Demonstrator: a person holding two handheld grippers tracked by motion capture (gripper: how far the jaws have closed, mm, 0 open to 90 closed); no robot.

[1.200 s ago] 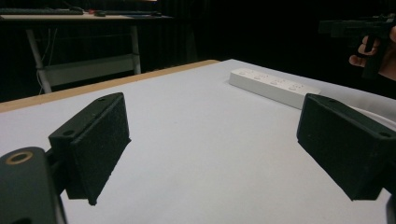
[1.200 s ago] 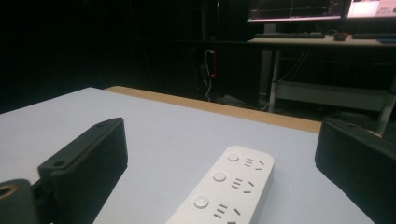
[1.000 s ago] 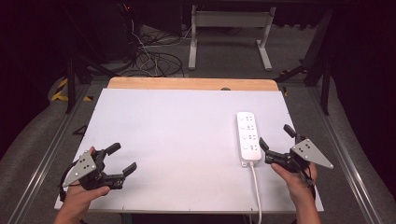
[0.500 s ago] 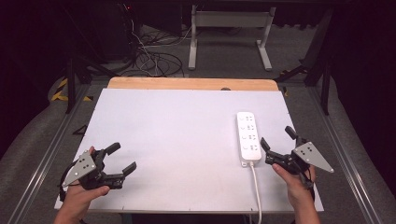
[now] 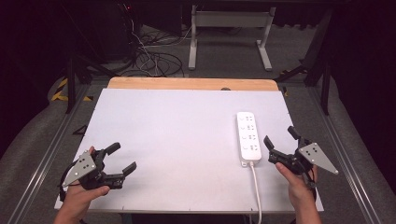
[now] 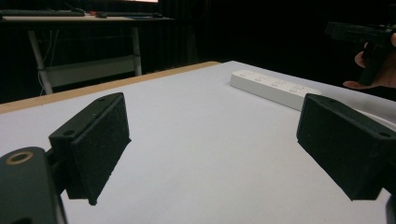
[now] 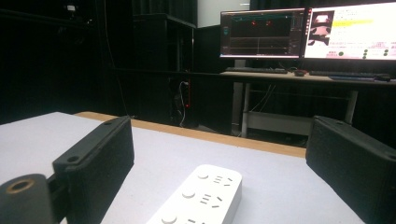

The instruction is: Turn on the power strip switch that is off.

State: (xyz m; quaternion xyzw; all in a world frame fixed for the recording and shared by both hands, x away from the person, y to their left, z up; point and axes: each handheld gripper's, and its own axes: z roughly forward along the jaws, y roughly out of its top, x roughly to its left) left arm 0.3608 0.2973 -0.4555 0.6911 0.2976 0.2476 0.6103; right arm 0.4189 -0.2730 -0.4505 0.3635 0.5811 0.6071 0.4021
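Observation:
A white power strip [image 5: 247, 137] lies lengthwise on the right half of the white table [image 5: 177, 130], its cord [image 5: 255, 189] running off the near edge. My right gripper [image 5: 279, 141] hovers open just right of the strip's near end; the right gripper view looks along the strip [image 7: 198, 198] between wide-apart jaws. Held open and empty at the near left corner is my left gripper [image 5: 121, 158]. In the left gripper view the strip [image 6: 275, 88] lies far off, with the other hand and gripper [image 6: 369, 44] beyond it.
A wooden strip [image 5: 191, 84] borders the table's far edge. Behind it stand a desk frame [image 5: 229, 32] and loose cables [image 5: 149, 51] on the floor. Monitors [image 7: 303, 32] glow on a desk beyond. Metal rails [image 5: 39, 163] run along both table sides.
The right gripper has drifted slightly lower and to the right. The left gripper has stayed where it was.

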